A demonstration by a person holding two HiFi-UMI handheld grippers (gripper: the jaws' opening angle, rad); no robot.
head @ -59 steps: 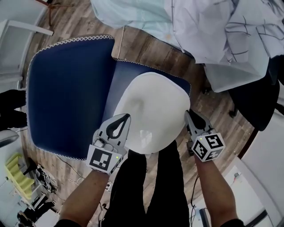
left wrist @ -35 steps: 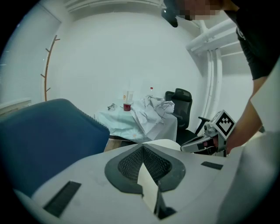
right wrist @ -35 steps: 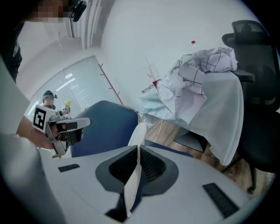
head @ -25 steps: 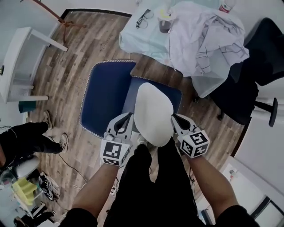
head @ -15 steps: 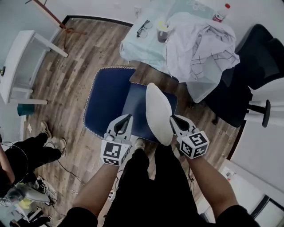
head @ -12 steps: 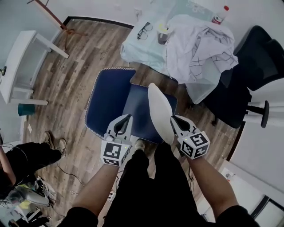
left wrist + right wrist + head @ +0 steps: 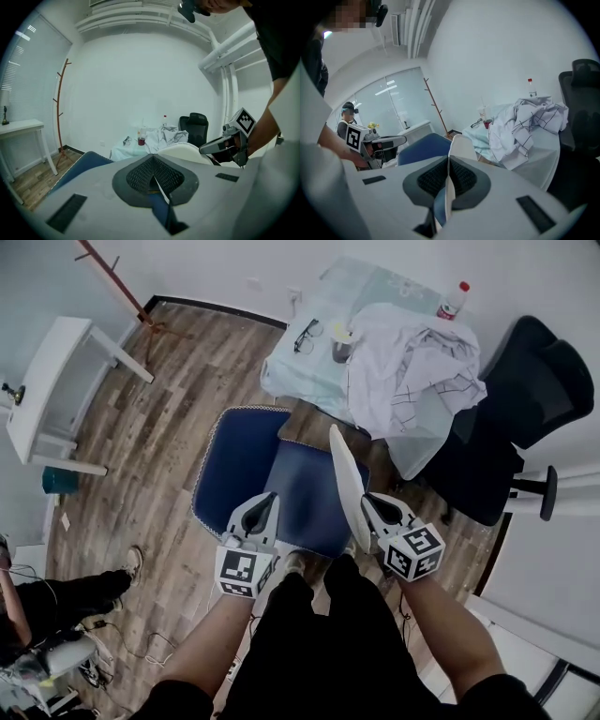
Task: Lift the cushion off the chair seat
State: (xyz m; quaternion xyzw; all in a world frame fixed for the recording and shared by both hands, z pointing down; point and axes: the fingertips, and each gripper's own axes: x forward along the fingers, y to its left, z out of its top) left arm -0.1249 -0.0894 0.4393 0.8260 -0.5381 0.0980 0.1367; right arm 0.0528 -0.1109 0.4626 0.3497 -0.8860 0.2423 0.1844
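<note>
desk (image 7: pixel 52 362): far left, white, long edge running down that side. coat stand (image 7: pixel 112 282) pokes up in the corner behind it.
floor (image 7: pixel 159 437): wide bare strip of wood between desk and chair, easily the roomiest bit here. a person's legs (image 7: pixel 70 594) take up the lower left corner.
chair (image 7: pixel 236 465): blue, white trim along its left edge. the seat (image 7: pixel 305 498) is uncovered.
left gripper (image 7: pixel 271 500): jaws pinched together with nothing in them. it hangs over the seat's near edge, apart from the cushion.
cushion (image 7: pixel 344 484): white, tipped up so the head view gets it nearly edge-on, a thin sliver over the seat's right edge. from above i can't tell if the far end touches anything. in the left gripper view it sits up at gripper height.
right gripper (image 7: pixel 367 500): clamped on the cushion's near end. in its own view the white rim runs right between the jaws.
table (image 7: pixel 300 376): pale cloth over it, just behind the chair, its corner close to the seat's far edge. glasses (image 7: pixel 307 337) and a bottle (image 7: pixel 451 300) sit on top, and a shirt (image 7: pixel 412 371) is heaped over the right side.
office chair (image 7: pixel 525 409): black, far right, snug against the table, so that side is tight.
</note>
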